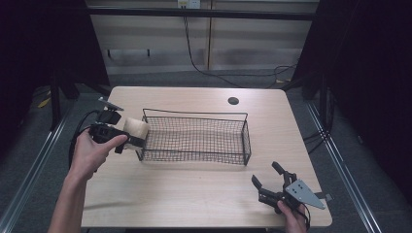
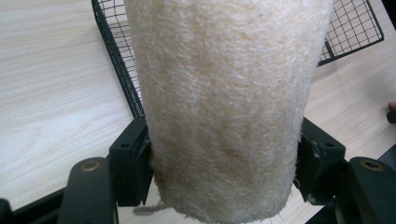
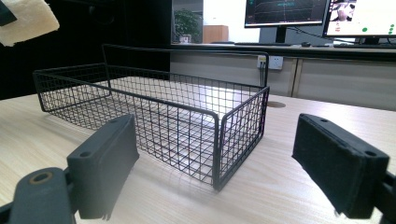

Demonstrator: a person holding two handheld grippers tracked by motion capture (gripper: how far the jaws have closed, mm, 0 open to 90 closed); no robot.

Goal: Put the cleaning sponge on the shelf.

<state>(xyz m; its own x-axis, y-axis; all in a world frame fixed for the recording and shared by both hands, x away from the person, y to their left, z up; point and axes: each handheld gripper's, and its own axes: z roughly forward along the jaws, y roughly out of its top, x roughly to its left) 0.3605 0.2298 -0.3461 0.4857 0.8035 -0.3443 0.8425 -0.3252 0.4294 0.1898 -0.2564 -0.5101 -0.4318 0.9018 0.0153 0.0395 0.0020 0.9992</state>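
Observation:
A beige fibrous roll (image 1: pixel 136 129) hangs just left of the black wire basket (image 1: pixel 247 141), held above the table. My left gripper (image 1: pixel 127 140) is shut on it; in the left gripper view the roll (image 2: pixel 224 107) stands between the two pads (image 2: pixel 133 168), with the basket's corner (image 2: pixel 119 60) behind it. Near the table's front right edge, my right gripper (image 1: pixel 265 180) rests open with nothing between its jaws. In the right gripper view its gripper (image 3: pixel 224 168) faces the basket (image 3: pixel 219 140), and the roll (image 3: pixel 25 18) shows at the top left.
The basket holds nothing. A round cable hole (image 1: pixel 233 101) lies in the table's far side. Bare wood (image 1: pixel 194 194) stretches in front of the basket. Monitors (image 3: pixel 285 11) and a cabinet stand beyond the table.

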